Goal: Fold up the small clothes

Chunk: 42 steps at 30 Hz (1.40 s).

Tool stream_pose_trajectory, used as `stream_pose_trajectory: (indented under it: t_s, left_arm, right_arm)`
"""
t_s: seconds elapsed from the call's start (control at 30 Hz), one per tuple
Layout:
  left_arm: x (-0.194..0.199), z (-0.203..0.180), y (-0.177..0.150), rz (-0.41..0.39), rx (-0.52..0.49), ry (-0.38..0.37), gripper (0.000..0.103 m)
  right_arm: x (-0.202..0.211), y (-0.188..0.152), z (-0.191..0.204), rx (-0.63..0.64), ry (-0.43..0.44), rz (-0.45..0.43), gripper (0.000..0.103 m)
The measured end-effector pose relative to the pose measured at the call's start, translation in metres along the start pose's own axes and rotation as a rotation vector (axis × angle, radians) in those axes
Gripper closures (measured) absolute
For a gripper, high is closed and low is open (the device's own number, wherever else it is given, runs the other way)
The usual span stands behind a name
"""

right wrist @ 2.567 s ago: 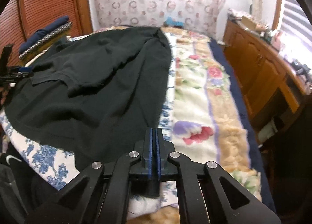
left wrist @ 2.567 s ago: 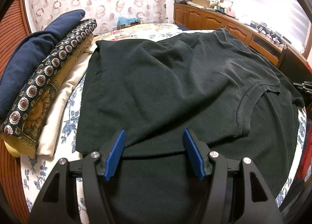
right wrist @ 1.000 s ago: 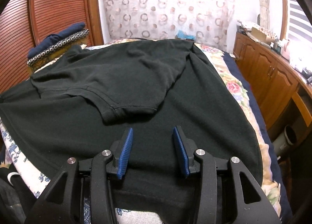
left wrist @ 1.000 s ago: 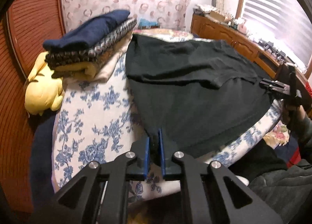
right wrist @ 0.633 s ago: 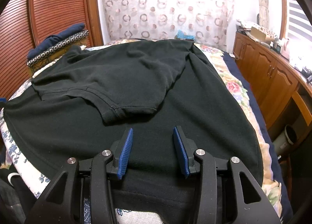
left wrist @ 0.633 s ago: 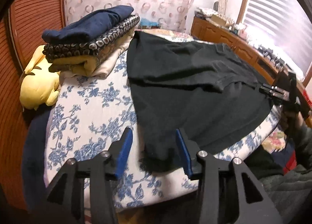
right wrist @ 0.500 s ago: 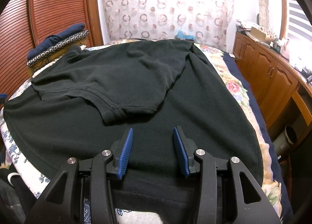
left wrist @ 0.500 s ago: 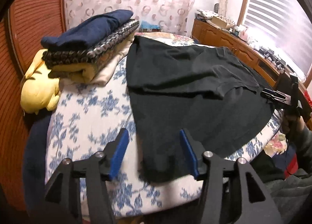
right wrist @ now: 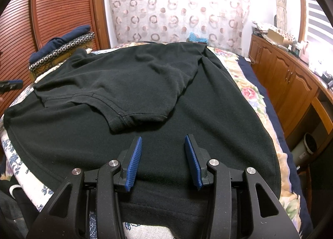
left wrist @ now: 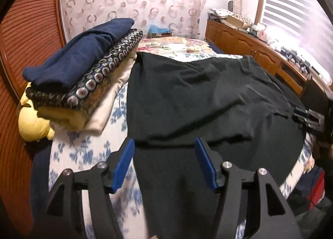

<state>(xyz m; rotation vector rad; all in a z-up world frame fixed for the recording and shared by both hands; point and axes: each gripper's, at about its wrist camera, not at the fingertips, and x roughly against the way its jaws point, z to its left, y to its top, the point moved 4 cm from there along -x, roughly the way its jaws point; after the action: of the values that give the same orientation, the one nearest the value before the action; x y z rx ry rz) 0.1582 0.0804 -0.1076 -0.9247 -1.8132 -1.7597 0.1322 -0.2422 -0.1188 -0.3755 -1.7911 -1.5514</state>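
Folded stack (left wrist: pixel 83 76) at far left on the bed (left wrist: pixel 87 153): navy on top, patterned and cream layers below; a yellow soft toy (left wrist: pixel 33 126) beside it.

Black T-shirt (left wrist: pixel 197 101) lies spread across the bed, one side with its sleeve already folded inward over the body.

Left gripper (left wrist: pixel 164 162): jaws have just been opening, now released wide; the shirt's near-left edge lies under them, not pinched.

Right gripper (right wrist: pixel 163 159): jaws parted, hovering above the hem, pads not pressing cloth.

Likely next: the second fold. Judgement: take the edge at two matching points, both layers in each pinch, lift low and carry evenly so the folded sleeve (right wrist: pixel 135 116) does not slide.

Hard to read: near hem is cut off behind both grippers; left view is motion-blurred low down; whether the pads touch fabric is unclear.
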Motion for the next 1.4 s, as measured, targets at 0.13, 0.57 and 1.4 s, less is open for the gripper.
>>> stream_pose_trajectory:
  t_s: [0.13, 0.57, 1.4]
  left_arm:
    - [-0.018, 0.013, 0.012, 0.012, 0.038, 0.004, 0.043]
    - [-0.049, 0.025, -0.001, 0.061, 0.071, -0.034, 0.063]
    - [-0.053, 0.021, -0.004, 0.04, 0.036, 0.02, 0.067]
  right_arm:
    - [0.0, 0.001, -0.001, -0.004, 0.003, -0.002, 0.061]
    - [0.004, 0.006, -0.001, 0.008, -0.005, 0.022, 0.06]
    - [-0.05, 0.055, -0.013, -0.007, 0.016, 0.14, 0.06]
